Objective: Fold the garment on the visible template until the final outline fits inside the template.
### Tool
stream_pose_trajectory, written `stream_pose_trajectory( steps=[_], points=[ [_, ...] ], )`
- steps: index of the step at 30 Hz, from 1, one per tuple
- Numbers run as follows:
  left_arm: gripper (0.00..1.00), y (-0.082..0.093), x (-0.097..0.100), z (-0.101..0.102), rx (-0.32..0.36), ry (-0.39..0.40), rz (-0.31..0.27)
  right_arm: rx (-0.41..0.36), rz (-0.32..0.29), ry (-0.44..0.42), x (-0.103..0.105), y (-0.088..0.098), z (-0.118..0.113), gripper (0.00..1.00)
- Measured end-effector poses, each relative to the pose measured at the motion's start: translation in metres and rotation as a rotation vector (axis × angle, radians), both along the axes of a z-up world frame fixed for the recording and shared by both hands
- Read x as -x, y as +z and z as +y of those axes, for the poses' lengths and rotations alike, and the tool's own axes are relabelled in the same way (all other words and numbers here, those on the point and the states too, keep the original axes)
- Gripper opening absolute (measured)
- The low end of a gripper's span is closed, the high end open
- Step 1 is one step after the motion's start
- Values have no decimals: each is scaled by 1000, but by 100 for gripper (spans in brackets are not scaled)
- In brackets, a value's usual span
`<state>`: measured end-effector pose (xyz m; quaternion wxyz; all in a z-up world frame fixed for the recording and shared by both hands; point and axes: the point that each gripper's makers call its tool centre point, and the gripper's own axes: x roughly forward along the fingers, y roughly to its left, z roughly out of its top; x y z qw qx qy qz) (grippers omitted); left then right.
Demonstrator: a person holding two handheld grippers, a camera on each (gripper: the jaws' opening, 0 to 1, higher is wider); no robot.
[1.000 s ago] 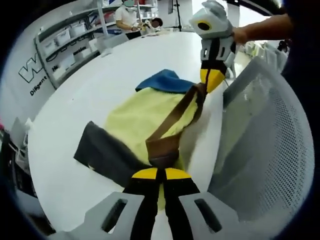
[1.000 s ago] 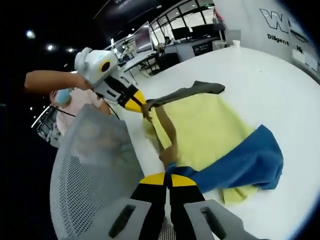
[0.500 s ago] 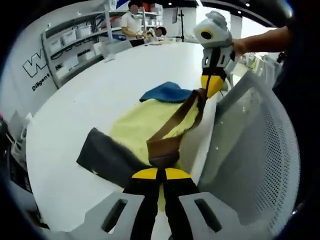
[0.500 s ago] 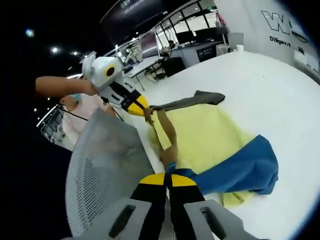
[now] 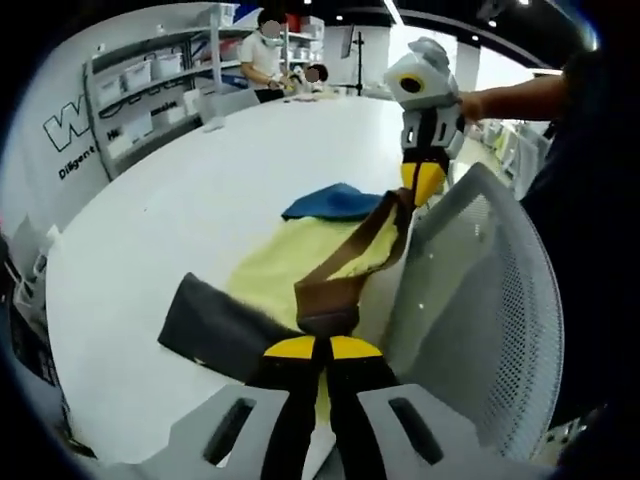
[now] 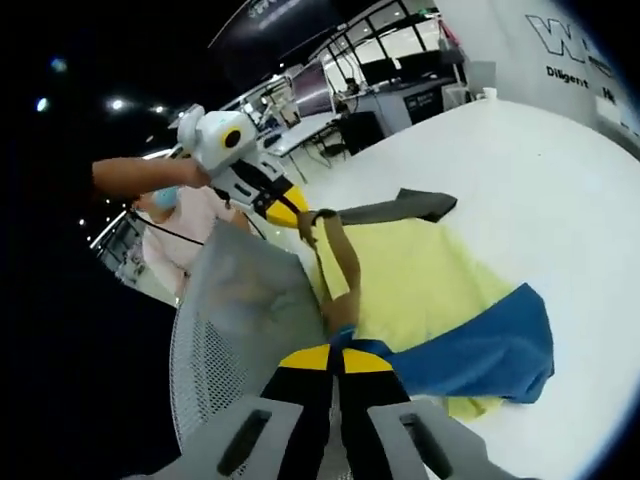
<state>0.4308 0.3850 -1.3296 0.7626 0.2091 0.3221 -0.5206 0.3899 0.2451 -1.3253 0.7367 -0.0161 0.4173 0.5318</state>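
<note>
Yellow-tipped, the left tool [image 5: 318,347] at the bottom centre of the left gripper view is clamped on the brown hem [image 5: 345,270] of the garment [image 5: 290,262]. The brown band runs up to the right tool [image 5: 424,180] at upper right, which pinches its far end. In the right gripper view that tool [image 6: 334,358] grips the same hem at bottom centre. The garment, yellow with one blue and one grey sleeve, lies partly on the white table [image 5: 170,200], beside a mesh chair back [image 5: 480,300].

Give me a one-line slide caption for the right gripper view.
Both grippers pinch the brown band of a yellow, blue and grey garment over the white table.
</note>
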Motion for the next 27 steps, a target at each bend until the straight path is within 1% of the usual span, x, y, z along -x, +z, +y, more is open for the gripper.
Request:
stream_pose_trajectory(
  steps=[5, 12, 16, 20, 25, 27],
  points=[
    [4, 9, -2, -2, 1, -20, 0, -19, -3, -6, -3, 14, 0, 0],
    [4, 26, -18, -6, 19, -29, -40, -18, -31, -28, -20, 27, -6, 0],
    [4, 35, -29, -7, 34, -23, -57, -18, -58, -43, -30, 36, -8, 0],
    [4, 40, -41, -9, 34, -23, -76, -14, -85, -68, -44, 44, -13, 0],
    [4, 51, -65, -11, 59, 18, -104, -9, -135, -121, -69, 55, -19, 0],
    [4, 56, -72, -11, 65, 24, -109, -5, -154, -139, -79, 60, -20, 0]
  ],
)
